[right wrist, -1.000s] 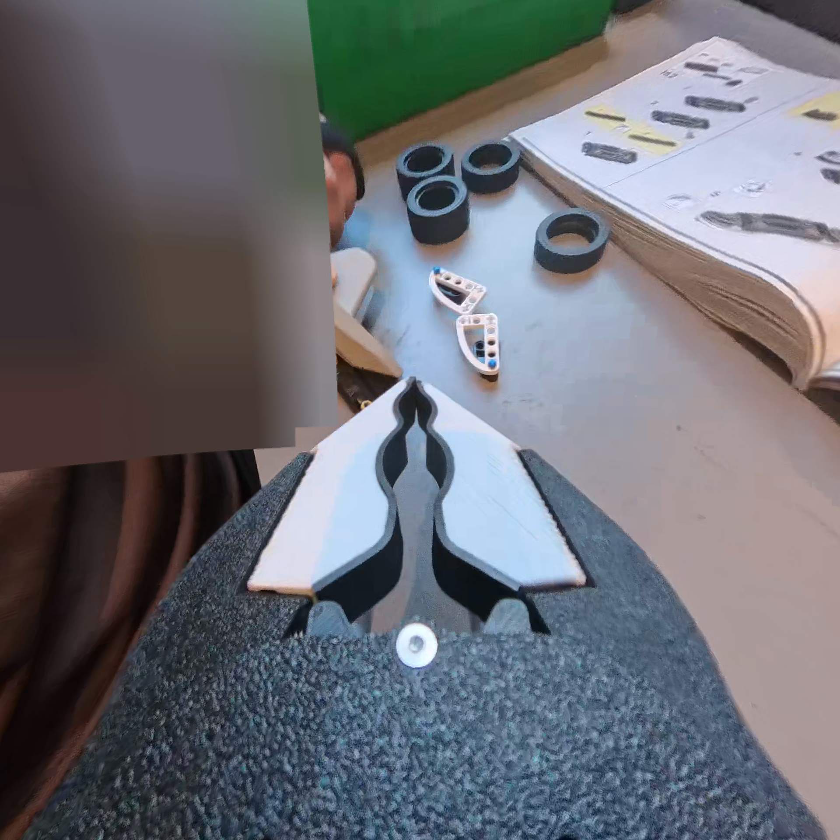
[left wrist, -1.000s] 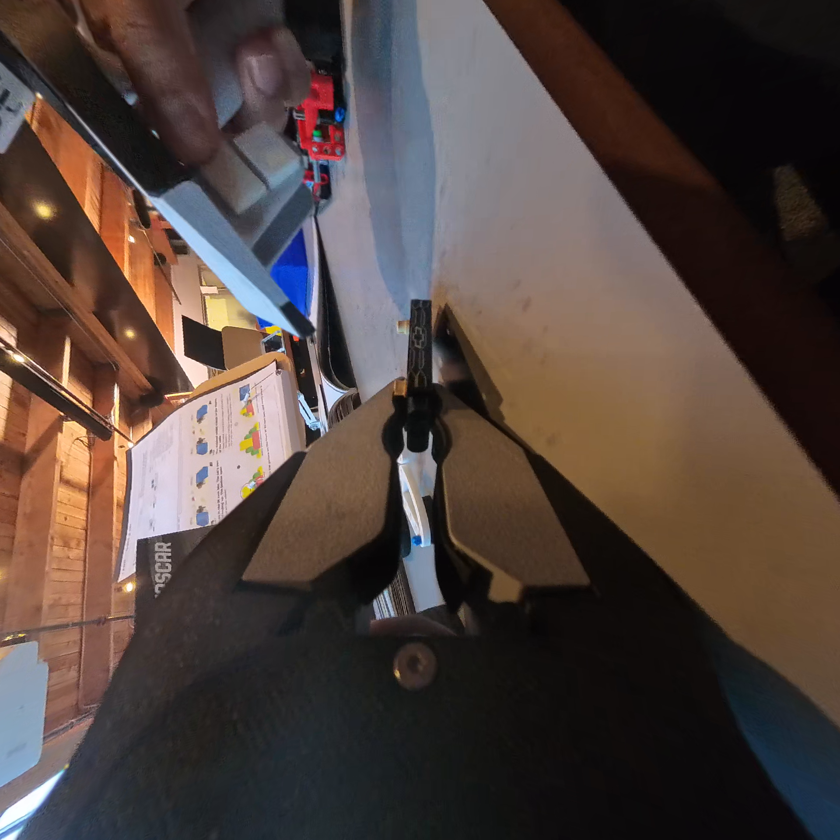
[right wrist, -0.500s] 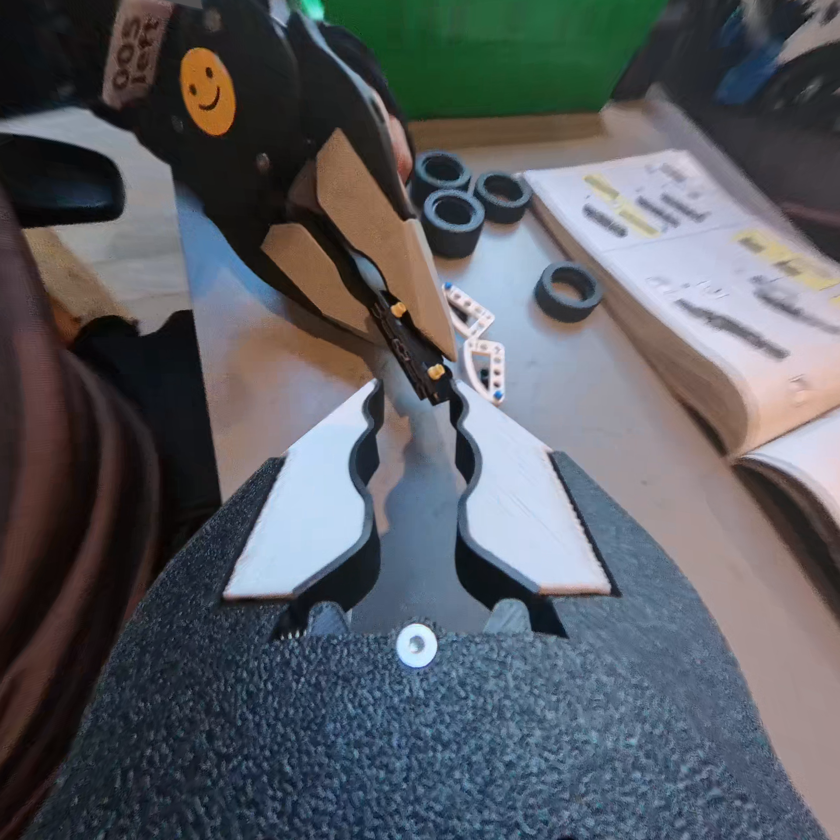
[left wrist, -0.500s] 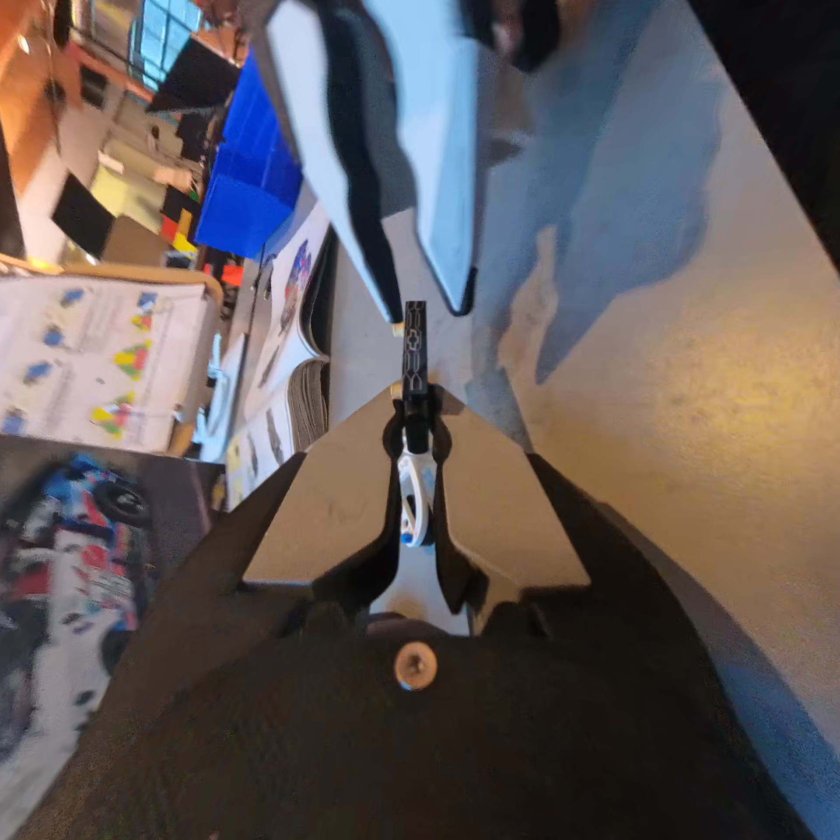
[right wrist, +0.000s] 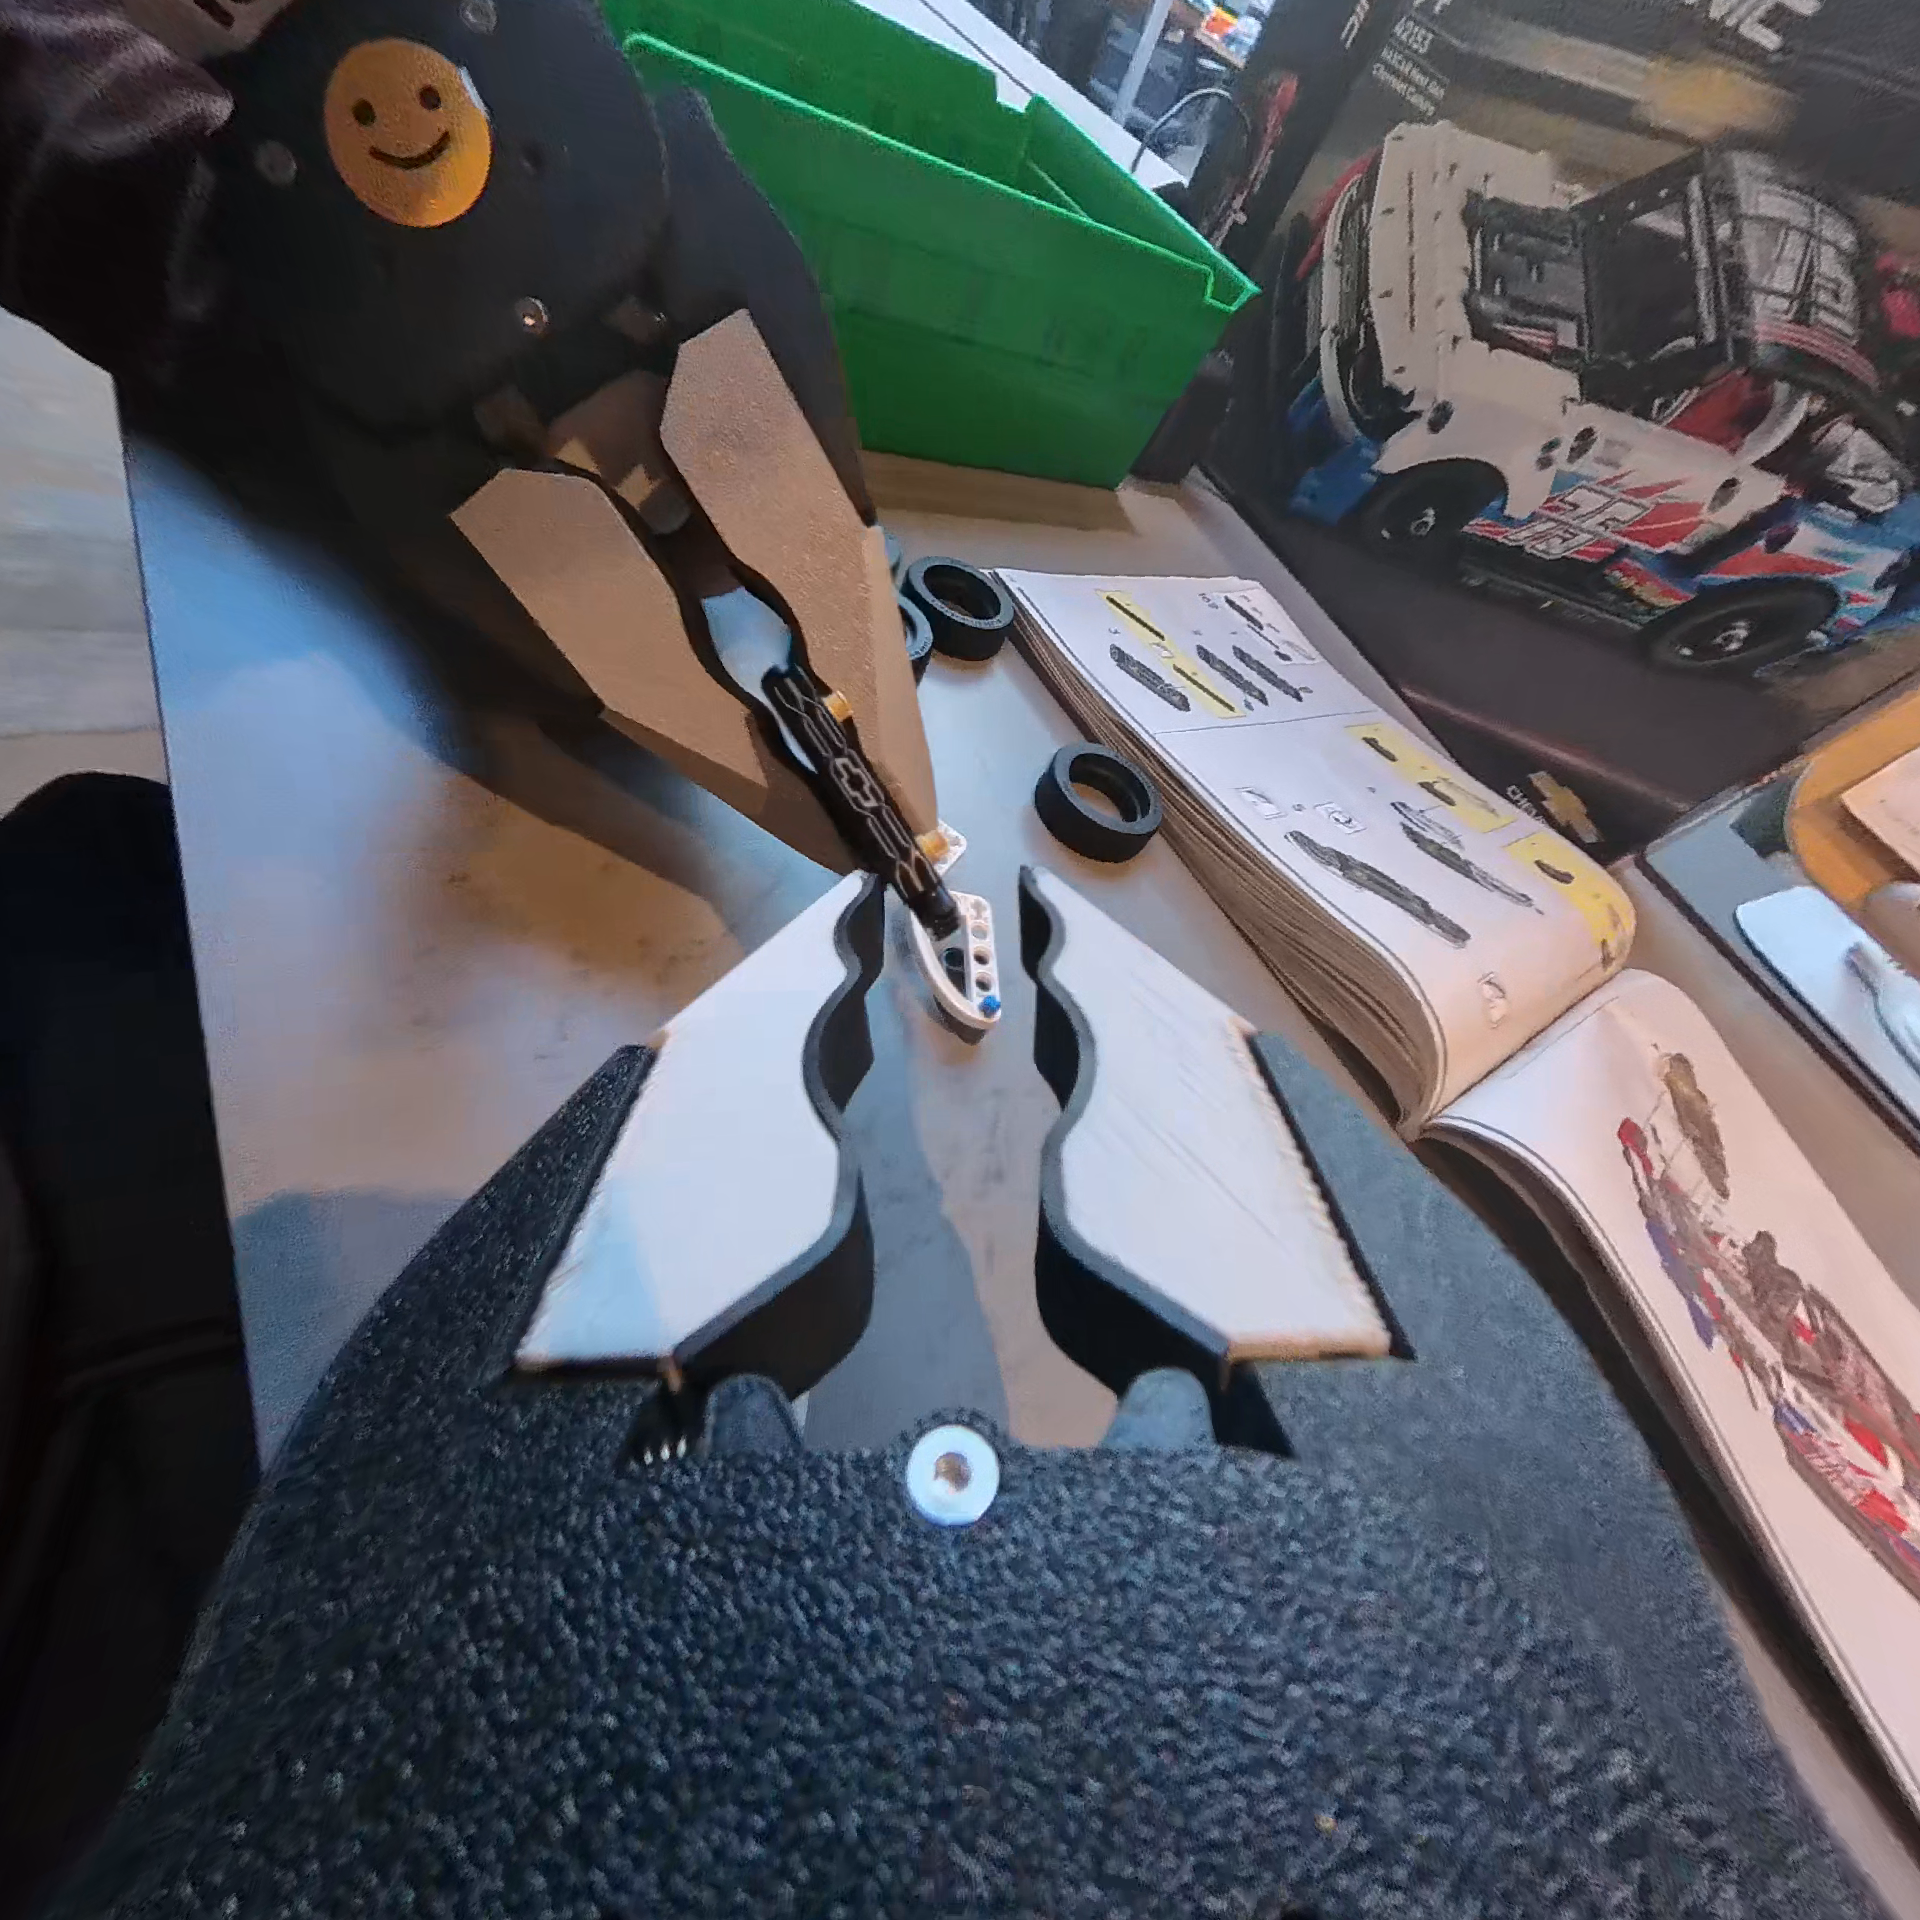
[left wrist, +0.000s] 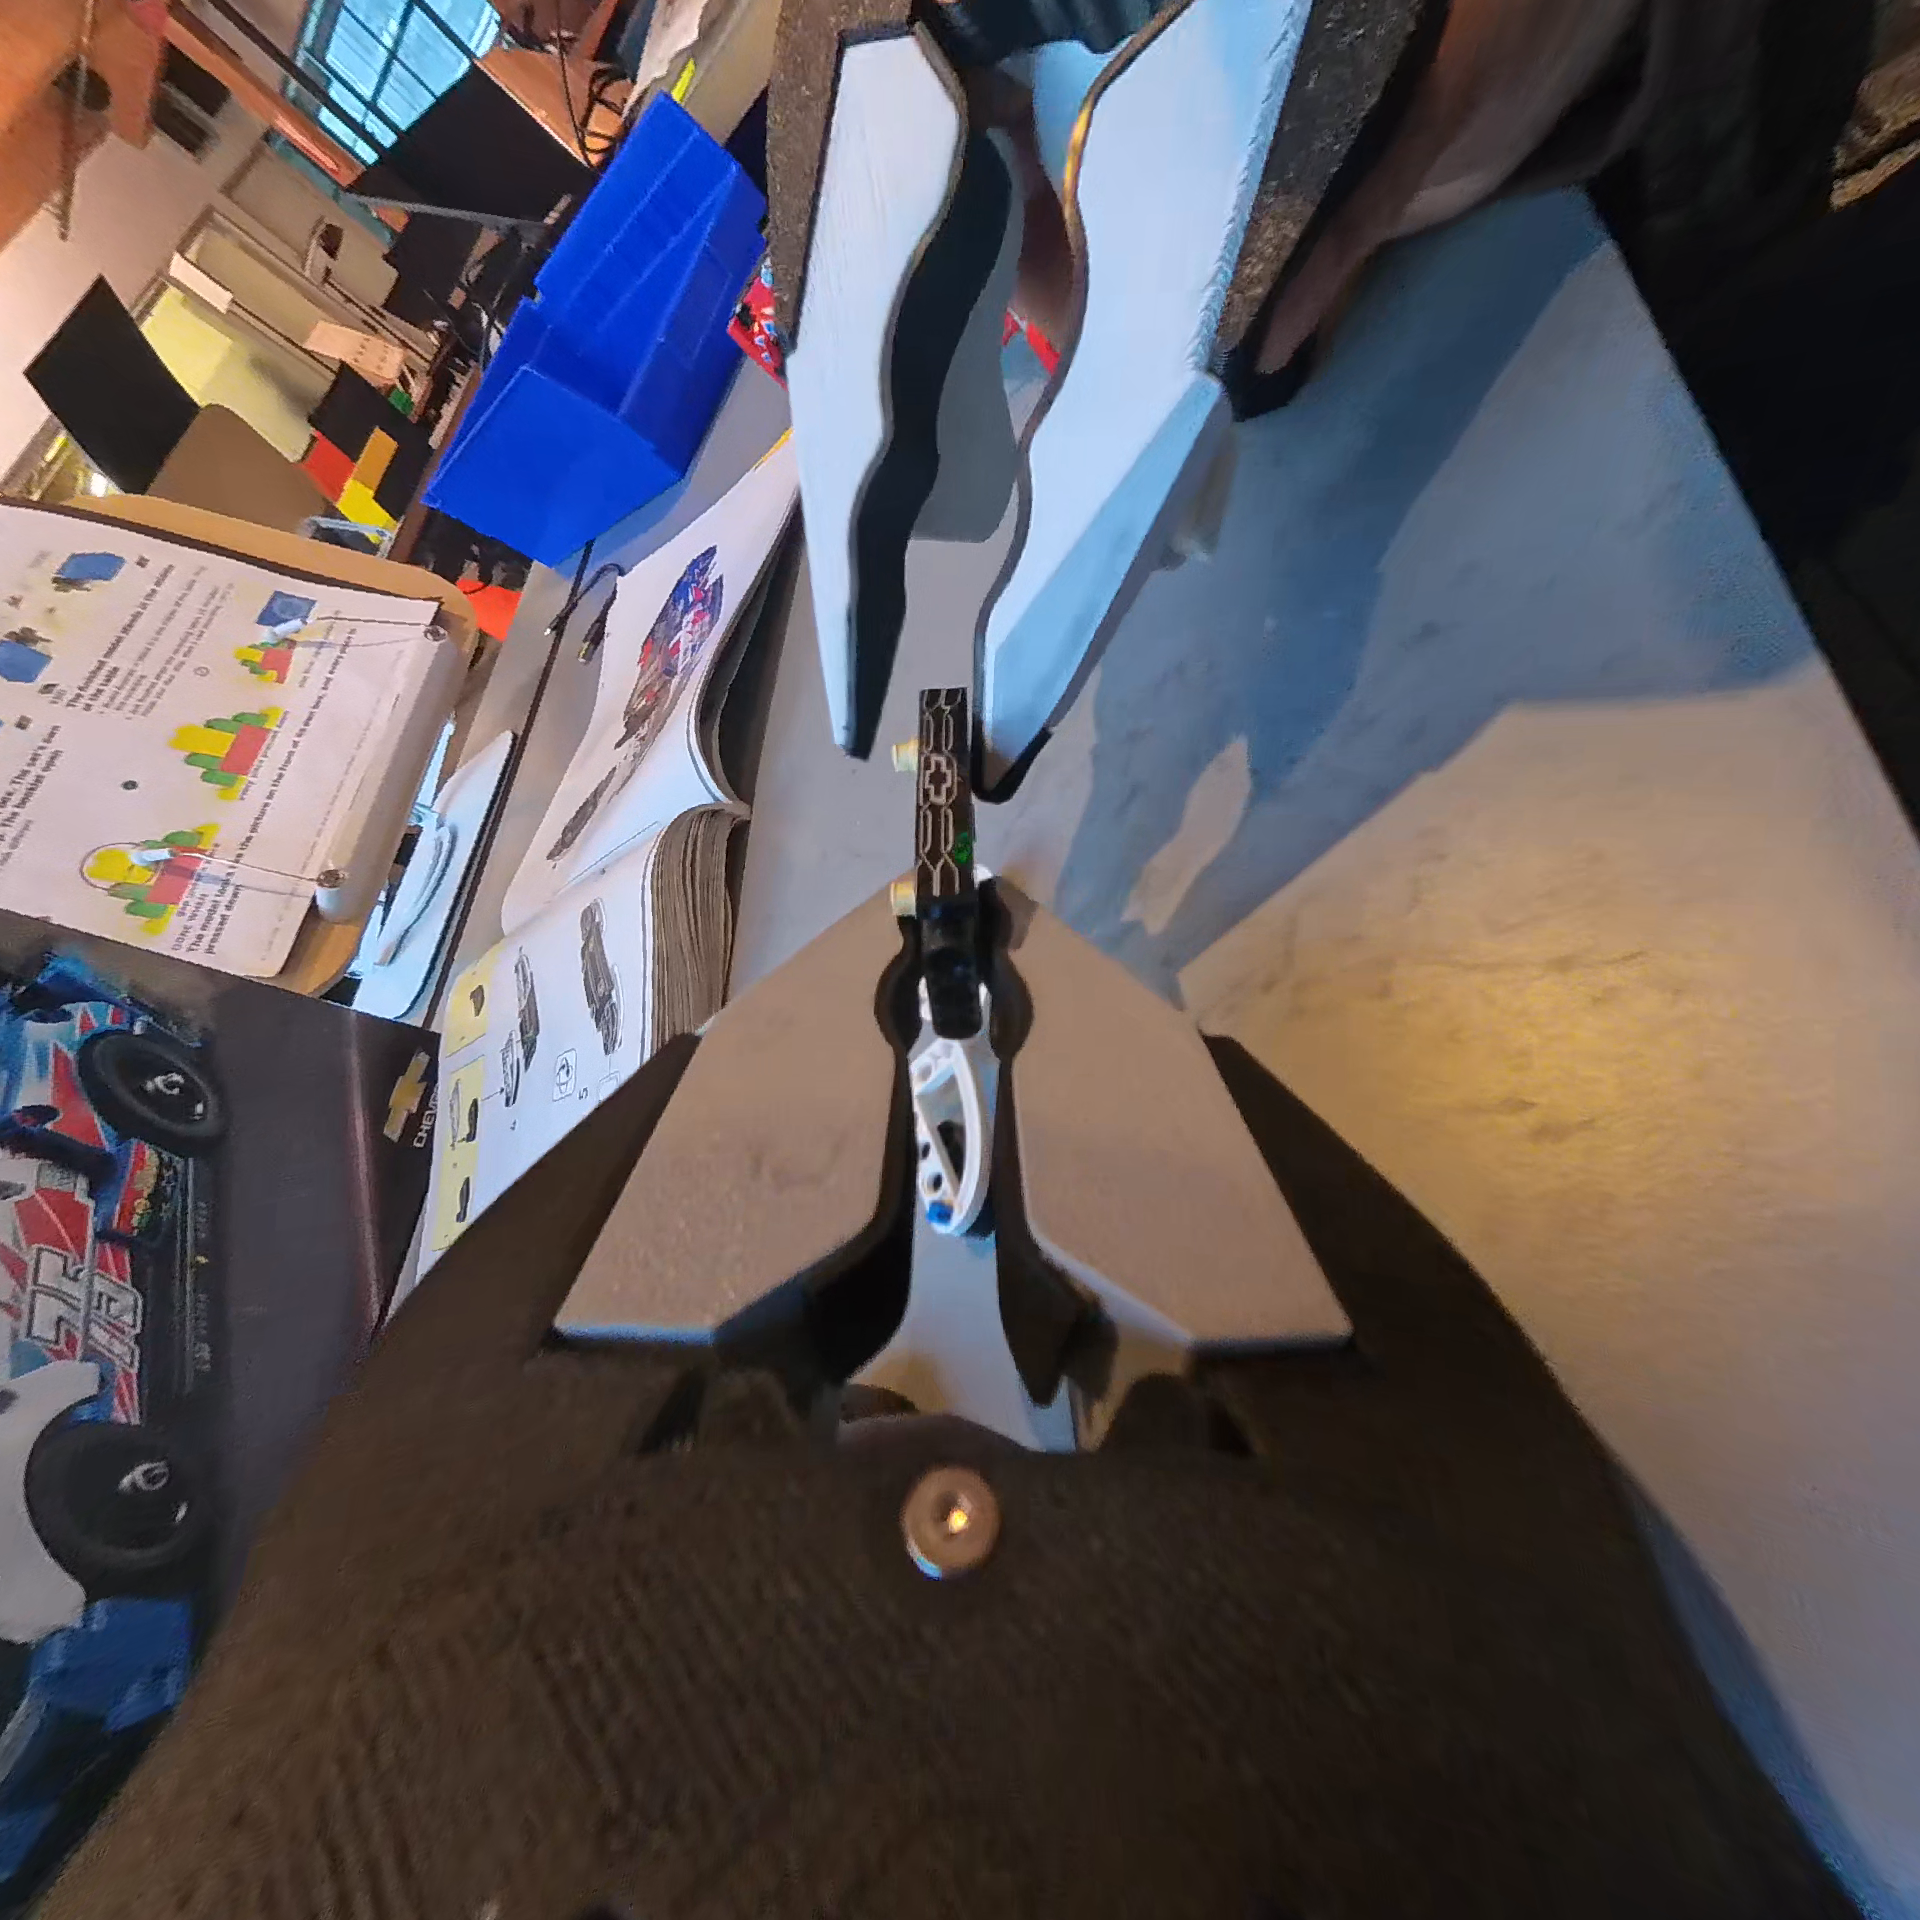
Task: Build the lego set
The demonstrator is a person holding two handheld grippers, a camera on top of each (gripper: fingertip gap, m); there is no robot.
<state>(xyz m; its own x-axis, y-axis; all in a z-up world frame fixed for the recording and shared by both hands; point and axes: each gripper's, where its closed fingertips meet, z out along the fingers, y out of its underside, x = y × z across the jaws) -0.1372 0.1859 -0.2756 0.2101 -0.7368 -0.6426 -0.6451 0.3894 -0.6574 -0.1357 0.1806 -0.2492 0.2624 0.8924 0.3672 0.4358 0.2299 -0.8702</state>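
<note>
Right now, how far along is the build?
Early. Done: the left claw is shut on a black beam with tan pins fitted. In hand: the open right claw is closing around that beam's tip. Left: a white curved panel, loose tyres and the manual open mid-book.

Green bins; blue bins, perhaps stacked.

Black textured gripper bodies, pale wavy-edged fingers, one silver screw.
</note>
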